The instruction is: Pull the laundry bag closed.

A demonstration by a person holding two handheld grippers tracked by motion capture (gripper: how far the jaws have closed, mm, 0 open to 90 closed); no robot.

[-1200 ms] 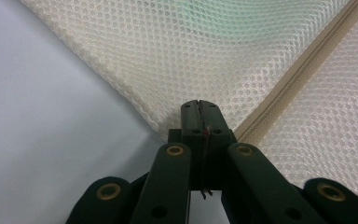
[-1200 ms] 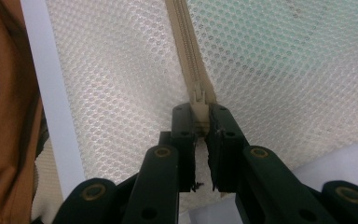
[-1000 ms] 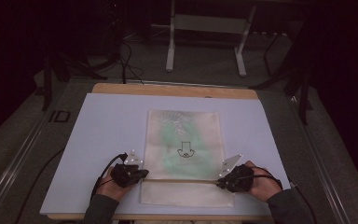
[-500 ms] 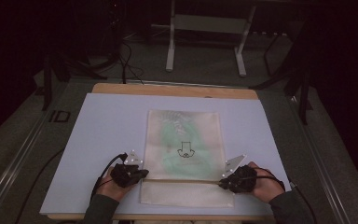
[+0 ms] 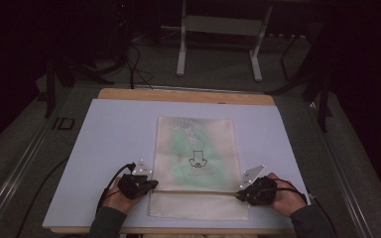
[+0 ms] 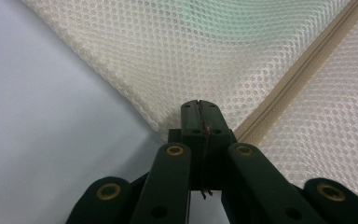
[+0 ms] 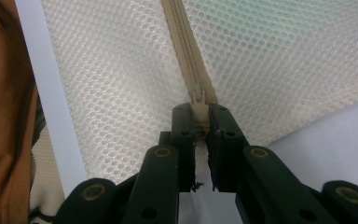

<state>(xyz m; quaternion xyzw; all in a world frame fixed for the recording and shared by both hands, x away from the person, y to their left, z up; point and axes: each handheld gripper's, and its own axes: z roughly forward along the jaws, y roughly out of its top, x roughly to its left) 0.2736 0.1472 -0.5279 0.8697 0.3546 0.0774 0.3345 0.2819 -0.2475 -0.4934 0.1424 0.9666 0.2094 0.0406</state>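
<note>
A cream mesh bag with green contents and a small black drawing lies flat on a white board. A beige zipper runs across the bag near its front end. My left gripper sits at the zipper's left end. In the left gripper view it is shut, pinching the bag's edge beside the zipper. At the zipper's right end is my right gripper. In the right gripper view this gripper is shut on the zipper pull.
The board rests on a wooden table with dark floor around it. A metal stand is behind the table's far edge. The board's near edge runs close beside the right gripper, with brown cloth beyond it.
</note>
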